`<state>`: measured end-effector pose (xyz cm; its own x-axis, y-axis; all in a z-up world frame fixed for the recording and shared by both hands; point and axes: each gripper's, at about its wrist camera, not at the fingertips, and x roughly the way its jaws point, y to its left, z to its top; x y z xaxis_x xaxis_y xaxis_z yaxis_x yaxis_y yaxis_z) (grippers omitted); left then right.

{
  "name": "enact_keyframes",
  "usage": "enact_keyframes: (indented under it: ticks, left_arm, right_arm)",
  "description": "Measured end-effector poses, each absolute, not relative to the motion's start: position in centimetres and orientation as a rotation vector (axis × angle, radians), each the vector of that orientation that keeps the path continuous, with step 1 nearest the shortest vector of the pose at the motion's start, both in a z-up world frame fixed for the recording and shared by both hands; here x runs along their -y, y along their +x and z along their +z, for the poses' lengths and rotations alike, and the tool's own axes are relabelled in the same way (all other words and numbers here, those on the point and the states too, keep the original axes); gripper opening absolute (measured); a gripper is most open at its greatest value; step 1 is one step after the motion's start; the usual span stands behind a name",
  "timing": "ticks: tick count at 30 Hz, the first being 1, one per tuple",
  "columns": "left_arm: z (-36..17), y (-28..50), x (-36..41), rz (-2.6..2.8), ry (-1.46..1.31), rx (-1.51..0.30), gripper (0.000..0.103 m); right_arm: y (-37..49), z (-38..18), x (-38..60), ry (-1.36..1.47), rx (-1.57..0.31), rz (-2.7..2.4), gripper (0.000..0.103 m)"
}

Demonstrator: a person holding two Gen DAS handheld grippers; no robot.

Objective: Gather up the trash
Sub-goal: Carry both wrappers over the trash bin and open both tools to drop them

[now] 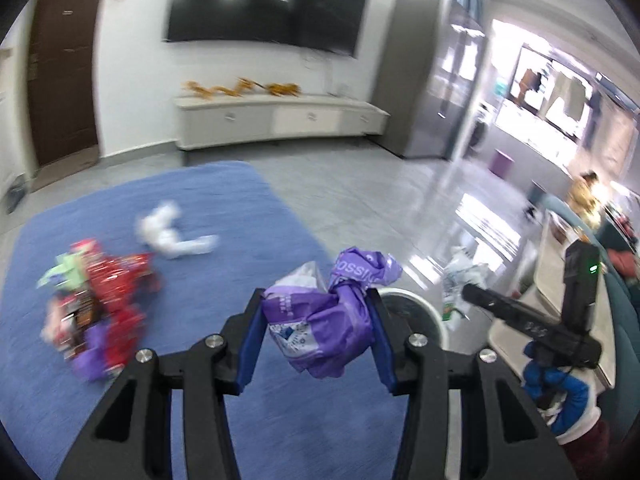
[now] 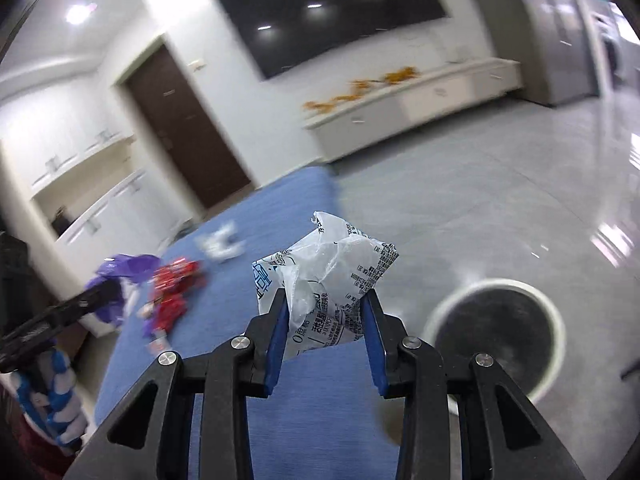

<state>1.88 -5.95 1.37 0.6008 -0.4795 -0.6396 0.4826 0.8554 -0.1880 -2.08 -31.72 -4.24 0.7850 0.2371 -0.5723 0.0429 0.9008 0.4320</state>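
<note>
My left gripper (image 1: 318,306) is shut on a crumpled purple and white wrapper (image 1: 324,320), held above the right edge of the blue table (image 1: 240,200). My right gripper (image 2: 325,308) is shut on a crumpled white printed wrapper (image 2: 328,276), held over the table's edge. A round white bin with a dark inside (image 2: 500,328) stands on the floor to the right; its rim (image 1: 416,304) shows behind the left gripper. On the table lie a heap of red and purple wrappers (image 1: 96,304) and a crumpled white tissue (image 1: 172,232). The right gripper's body (image 1: 532,320) and its white wrapper (image 1: 460,288) show at right.
A grey tiled floor (image 2: 480,184) lies beyond the table. A white TV cabinet (image 1: 280,116) stands under a wall TV (image 1: 264,4). A dark door (image 1: 60,68) is at the left. A grey tall cabinet (image 1: 416,76) and a teal sofa (image 1: 616,288) are at the right.
</note>
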Motion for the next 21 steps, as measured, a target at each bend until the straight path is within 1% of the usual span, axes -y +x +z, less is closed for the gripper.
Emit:
enact_keyframes:
  ticks: [3,9,16,18,19,20,21]
  left_arm:
    - [0.4,3.6,10.8,-0.611,0.049,-0.782,0.046]
    - [-3.2,7.7,19.5,-0.675,0.096,-0.897,0.047]
    - [-7.1,10.9,26.2,-0.744,0.112,-0.986,0.049]
    - [-8.2,11.6,27.5,-0.776,0.092,-1.024,0.052]
    - [-8.8,11.9,28.3,-0.787,0.082,-1.042,0.056]
    - [-9.3,12.2,28.7,-0.791,0.078,-1.053,0.058]
    - [-9.7,12.5,29.1,-0.793,0.074,-1.063,0.063]
  right_arm:
    - [-2.1,-6.1,35.2,0.461,-0.707,-0.005,0.035]
    - [-0.4,-10.9,40.6,0.502,-0.804,-0.14,0.036]
    - [1.9,-16.3,43.9,0.521,-0.908,-0.22,0.039]
    - [2.9,-17.5,45.0,0.538,-0.93,-0.239,0.045]
    - [3.1,-17.9,45.2,0.545,-0.937,-0.247,0.047]
    - [3.3,-18.5,45.5,0.551,-0.945,-0.262,0.054]
    - [3.4,-18.9,46.0,0.554,-0.95,-0.275,0.058]
